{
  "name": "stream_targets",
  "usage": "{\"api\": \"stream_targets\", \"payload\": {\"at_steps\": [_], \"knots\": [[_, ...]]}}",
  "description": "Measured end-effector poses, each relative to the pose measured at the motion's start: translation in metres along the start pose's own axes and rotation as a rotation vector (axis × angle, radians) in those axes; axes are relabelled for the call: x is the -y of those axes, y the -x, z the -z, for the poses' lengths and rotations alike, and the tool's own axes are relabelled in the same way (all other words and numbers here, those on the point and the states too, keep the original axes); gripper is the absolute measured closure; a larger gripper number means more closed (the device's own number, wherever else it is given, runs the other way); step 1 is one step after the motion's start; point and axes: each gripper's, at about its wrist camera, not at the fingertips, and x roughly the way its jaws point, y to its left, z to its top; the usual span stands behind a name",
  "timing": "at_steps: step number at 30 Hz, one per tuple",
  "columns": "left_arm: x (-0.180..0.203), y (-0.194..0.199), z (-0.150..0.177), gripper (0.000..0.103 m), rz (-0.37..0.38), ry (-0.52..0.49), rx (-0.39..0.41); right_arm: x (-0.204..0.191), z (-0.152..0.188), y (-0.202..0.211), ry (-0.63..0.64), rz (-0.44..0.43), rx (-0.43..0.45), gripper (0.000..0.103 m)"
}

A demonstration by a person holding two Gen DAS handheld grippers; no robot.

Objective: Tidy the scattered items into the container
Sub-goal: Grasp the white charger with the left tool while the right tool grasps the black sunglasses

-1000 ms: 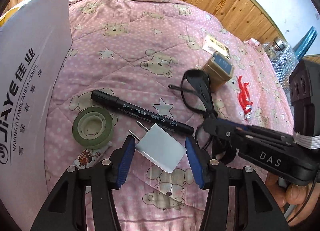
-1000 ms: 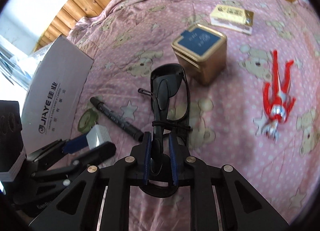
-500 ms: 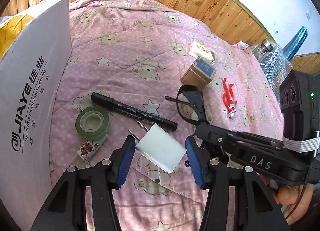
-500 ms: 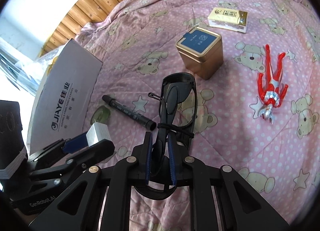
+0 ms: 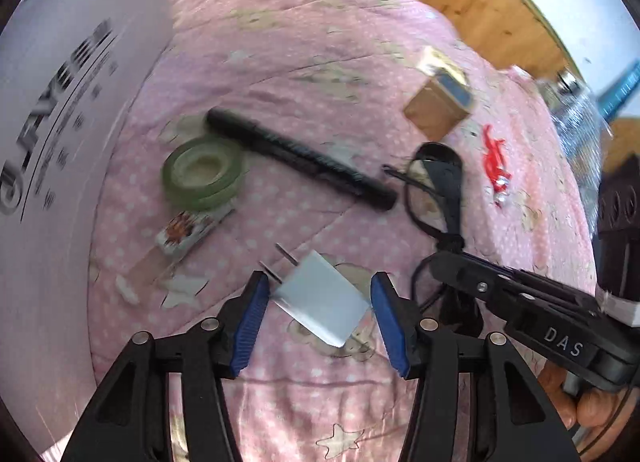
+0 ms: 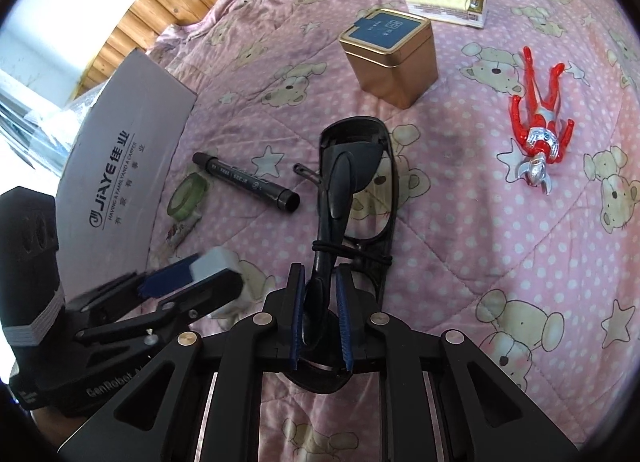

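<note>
Two clamped loads: left gripper (image 5: 318,304) jaws on a seemingly white two-pin charger (image 5: 320,304), right gripper (image 6: 320,312) on folded black glasses (image 6: 352,178)

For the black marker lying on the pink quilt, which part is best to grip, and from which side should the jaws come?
Grip the marker at mid-barrel, coming from above with the jaws set across its length. It lies flat and long on the quilt, so its narrow width fits between the jaws. The middle is clear; its far end lies near the tape roll and its near end near the glasses.
</note>
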Motion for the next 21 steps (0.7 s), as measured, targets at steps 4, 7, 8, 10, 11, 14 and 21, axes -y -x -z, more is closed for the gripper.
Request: {"api": "stream_targets", "payload": {"at_steps": [4, 7, 8, 10, 11, 14, 21], "knots": [[0.009, 0.006, -0.007, 0.06, -0.021, -0.111, 0.029, 0.003, 0.001, -0.001, -0.022, -0.028, -0.01, 0.085], [0.002, 0.011, -0.008, 0.051, -0.037, -0.044, 0.031, 0.004, 0.001, -0.002, -0.023, -0.032, -0.01, 0.084], [0.002, 0.012, -0.006, 0.051, -0.036, -0.034, 0.026, 0.003, 0.0, -0.003, -0.022, -0.032, -0.01, 0.084], [0.003, 0.011, -0.001, 0.051, -0.031, -0.015, 0.013, 0.004, 0.0, -0.003, -0.023, -0.033, -0.011, 0.084], [0.004, 0.009, 0.001, 0.051, -0.031, 0.001, 0.006, 0.004, 0.0, -0.003, -0.024, -0.034, -0.011, 0.084], [0.005, -0.004, 0.004, 0.051, -0.002, 0.078, -0.028, 0.005, 0.0, -0.004, -0.027, -0.035, -0.013, 0.084], [0.002, -0.005, 0.004, 0.068, -0.034, 0.027, -0.031, 0.005, 0.001, 0.001, -0.012, -0.04, -0.019, 0.086]]}}
